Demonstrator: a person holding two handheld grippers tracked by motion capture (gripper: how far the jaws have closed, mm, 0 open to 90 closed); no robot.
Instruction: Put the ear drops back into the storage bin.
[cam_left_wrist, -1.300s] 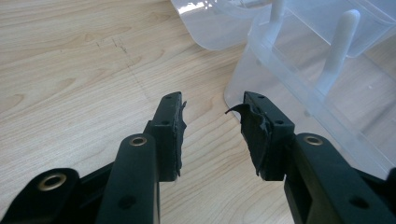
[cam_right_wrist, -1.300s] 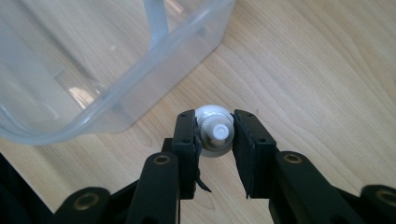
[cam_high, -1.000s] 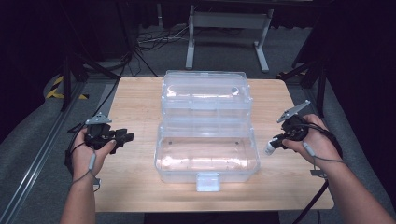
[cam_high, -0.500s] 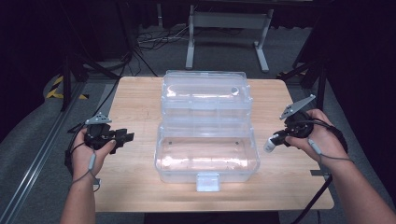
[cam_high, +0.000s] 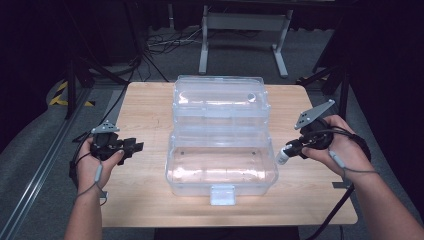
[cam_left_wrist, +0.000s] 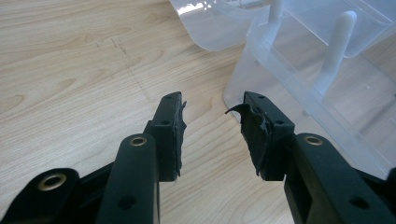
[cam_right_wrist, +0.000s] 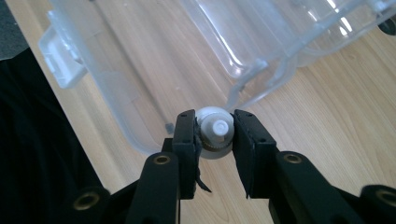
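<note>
My right gripper (cam_right_wrist: 214, 135) pinches a small white cap-like piece (cam_right_wrist: 214, 130) between its fingers, just beside the open clear plastic box (cam_high: 222, 165) on the tabletop (cam_high: 145, 107). It looks light, hard and slippery, so I'd grip its ribbed rim. My left gripper (cam_left_wrist: 212, 123) hovers nearby, fingers spread, empty.

Grey metal stand (cam_high: 244, 35) and tangled cables (cam_high: 165, 42) on the floor beyond the wooden table (cam_high: 145, 107).
</note>
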